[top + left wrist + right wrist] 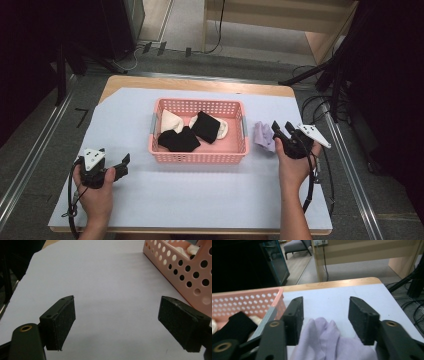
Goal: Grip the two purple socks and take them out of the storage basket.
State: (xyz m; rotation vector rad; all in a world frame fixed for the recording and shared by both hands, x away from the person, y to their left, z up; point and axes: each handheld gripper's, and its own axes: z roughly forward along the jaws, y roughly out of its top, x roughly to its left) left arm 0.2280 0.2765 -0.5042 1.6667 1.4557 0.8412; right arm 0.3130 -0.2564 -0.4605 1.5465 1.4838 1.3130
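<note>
Covering wooden table (200, 83): pale sheet (200, 195); grey floor (40, 135) around.

Soft overhead light, dark surroundings, slightly blurry.

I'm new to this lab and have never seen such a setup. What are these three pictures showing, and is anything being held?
A person holds a two-jaw tool in each hand. The high view looks down on a table; the other two come from cameras riding on each tool. A pink basket holds black and white folded cloths. The left gripper is open over bare tabletop, holding nothing. The right gripper is open with its jaws either side of a lilac cloth lying beside the basket, not yet gripped.
</note>
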